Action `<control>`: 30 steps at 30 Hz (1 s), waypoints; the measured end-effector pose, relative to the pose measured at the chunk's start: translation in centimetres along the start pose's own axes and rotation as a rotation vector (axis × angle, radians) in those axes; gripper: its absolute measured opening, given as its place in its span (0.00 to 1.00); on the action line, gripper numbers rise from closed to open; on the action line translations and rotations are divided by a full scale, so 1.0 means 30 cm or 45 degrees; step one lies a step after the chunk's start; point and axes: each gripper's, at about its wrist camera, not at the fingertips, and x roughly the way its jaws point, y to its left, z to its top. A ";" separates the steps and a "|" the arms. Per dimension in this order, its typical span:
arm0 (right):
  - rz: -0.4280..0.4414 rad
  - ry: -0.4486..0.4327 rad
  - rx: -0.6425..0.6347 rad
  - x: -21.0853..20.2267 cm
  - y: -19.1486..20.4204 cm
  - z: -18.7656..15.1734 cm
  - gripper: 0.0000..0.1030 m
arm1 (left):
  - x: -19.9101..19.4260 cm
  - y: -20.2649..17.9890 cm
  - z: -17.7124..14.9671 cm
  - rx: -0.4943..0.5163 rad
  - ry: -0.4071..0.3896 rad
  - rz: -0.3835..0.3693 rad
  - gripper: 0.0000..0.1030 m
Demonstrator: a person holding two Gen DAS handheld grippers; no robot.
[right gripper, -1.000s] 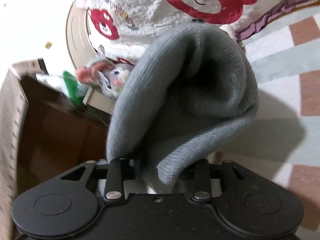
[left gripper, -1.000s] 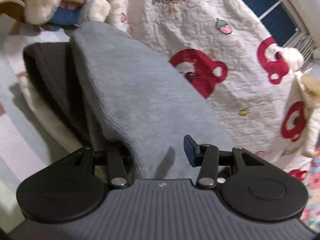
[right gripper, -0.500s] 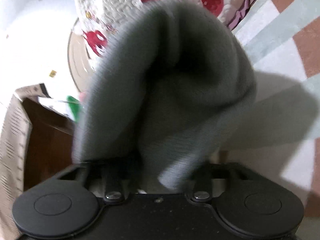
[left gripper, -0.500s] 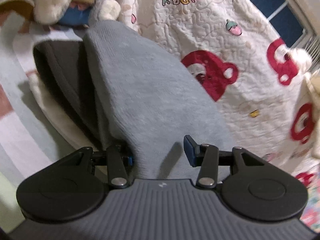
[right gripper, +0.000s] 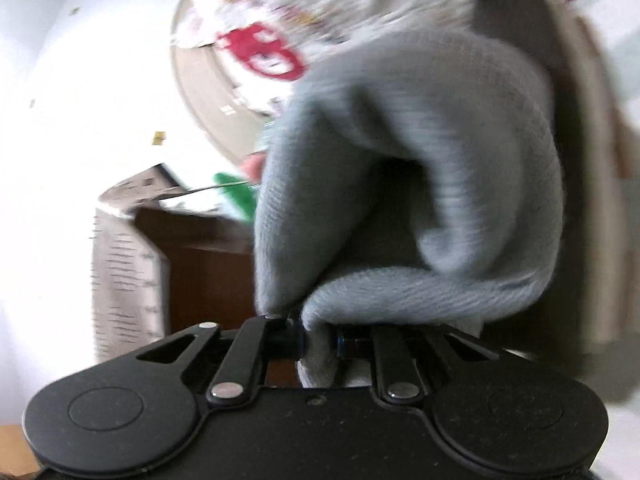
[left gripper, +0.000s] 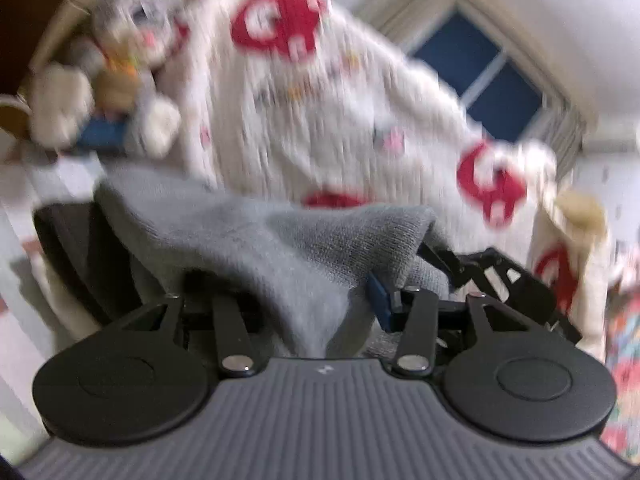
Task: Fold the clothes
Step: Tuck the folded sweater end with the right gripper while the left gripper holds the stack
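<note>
The grey knit (left gripper: 256, 240) stretches between both grippers, just before the quilt (left gripper: 320, 128). Left gripper (left gripper: 304, 300), fingers half apart, has a fold bunched between them. Right gripper (right gripper: 320, 340), fingers closing, pinches the knit's rolled edge. Open wall (right gripper: 80, 80) lies left of the quilt.

White quilt (left gripper: 320, 128) with red bears, plush toy (left gripper: 120, 80) beside it — dark window (left gripper: 480, 76) behind.

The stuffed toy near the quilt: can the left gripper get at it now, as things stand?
Probably not. The left gripper has the grey knit garment draped between its jaws, and that cloth lies between it and the stuffed toy.
</note>
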 end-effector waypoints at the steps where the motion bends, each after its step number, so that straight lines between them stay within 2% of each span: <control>1: 0.000 0.006 0.040 0.026 0.010 0.007 0.19 | -0.017 0.007 0.011 0.009 -0.025 0.007 0.46; 6: -0.116 -0.022 0.232 0.107 0.018 0.038 0.19 | -0.038 -0.010 0.016 0.178 0.018 0.052 0.51; 9: -0.219 -0.040 0.196 0.092 0.041 0.008 0.20 | -0.037 -0.031 0.011 0.247 0.051 0.068 0.58; 12: -0.325 -0.058 0.149 0.073 0.066 -0.025 0.25 | -0.025 -0.040 -0.011 0.251 0.122 0.036 0.59; 15: -0.357 -0.053 0.205 0.027 0.031 -0.061 0.25 | -0.032 -0.075 -0.065 0.372 0.175 0.079 0.61; 19: -0.392 -0.026 0.224 0.034 0.008 -0.059 0.25 | -0.054 -0.088 -0.138 0.437 0.241 0.086 0.68; 23: -0.448 -0.003 0.213 0.065 -0.008 -0.058 0.25 | -0.046 -0.115 -0.175 0.498 0.200 0.133 0.71; 27: -0.489 0.012 0.230 0.068 -0.025 -0.073 0.25 | -0.022 -0.129 -0.203 0.540 0.193 0.153 0.78; 30: -0.520 0.032 0.231 0.091 -0.006 -0.063 0.25 | -0.004 -0.143 -0.229 0.621 0.158 0.223 0.78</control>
